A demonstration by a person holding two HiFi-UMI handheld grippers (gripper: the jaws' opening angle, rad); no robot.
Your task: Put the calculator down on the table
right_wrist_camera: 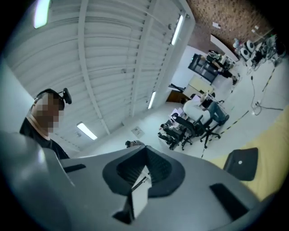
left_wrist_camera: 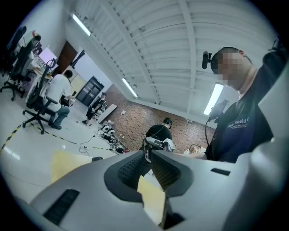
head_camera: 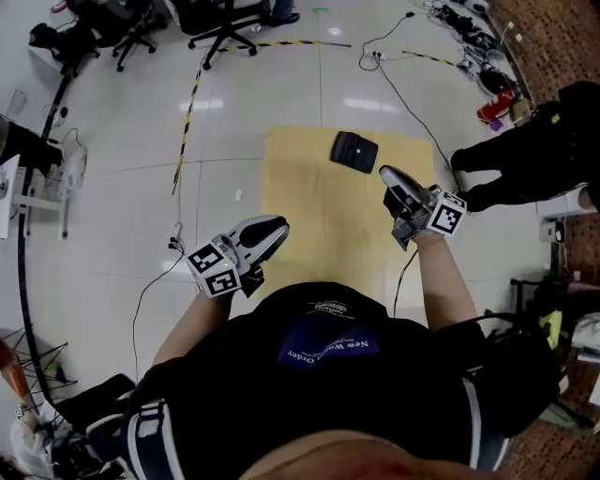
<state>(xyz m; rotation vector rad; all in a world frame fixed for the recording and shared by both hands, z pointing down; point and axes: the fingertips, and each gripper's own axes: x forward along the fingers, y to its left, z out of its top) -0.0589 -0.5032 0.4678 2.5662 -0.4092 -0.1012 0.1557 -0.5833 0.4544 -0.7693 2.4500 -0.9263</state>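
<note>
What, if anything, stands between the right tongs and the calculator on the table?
Nothing visible. Only bare table separates the right tongs from the calculator, which already lies flat there.

- A table [head_camera: 309,220] with a pale yellow top is standing on the floor [head_camera: 253,94].
- A dark calculator [head_camera: 354,152] is lying flat on the table near its far right corner, turned askew to the edges.
- The rest of the top is showing bare wood.
- The floor, in glossy white tiles, is carrying office chairs [head_camera: 225,23] at the far side.
- Black cables [head_camera: 403,94] and a yellow-black striped tape [head_camera: 190,108] are trailing across the tiles.
</note>
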